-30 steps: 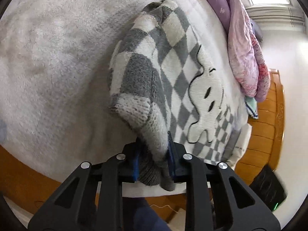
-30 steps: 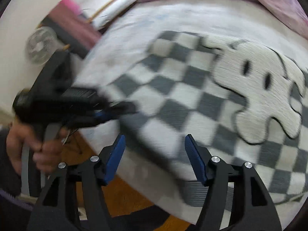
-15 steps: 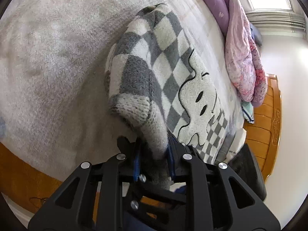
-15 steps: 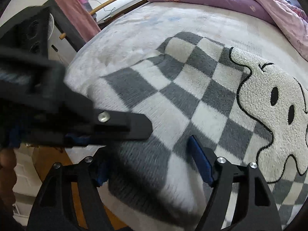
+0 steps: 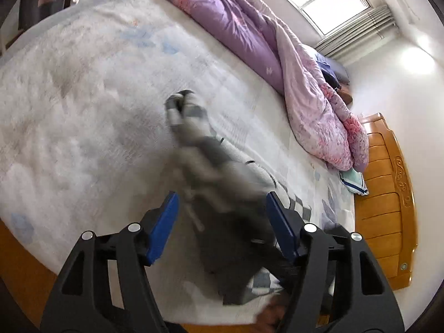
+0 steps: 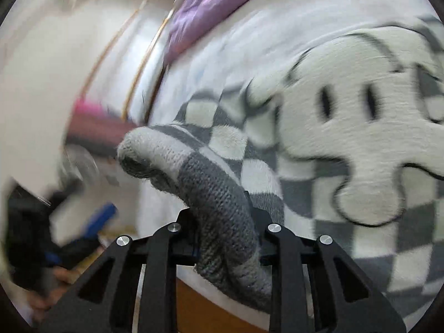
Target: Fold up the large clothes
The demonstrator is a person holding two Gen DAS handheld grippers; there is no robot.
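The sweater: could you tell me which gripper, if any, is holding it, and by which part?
The right gripper is shut on the sweater at a knitted sleeve cuff. The left gripper is open, holding nothing.

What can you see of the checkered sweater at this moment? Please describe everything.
The checkered sweater is a fuzzy knit in grey and white squares with a large white ghost figure outlined in black. It lies spread on the pale bed cover. One ribbed grey end is lifted and pinched in the right tool, whose jaws have just been closing. The left tool has just been opening; blurred sweater fabric passes between its jaws.
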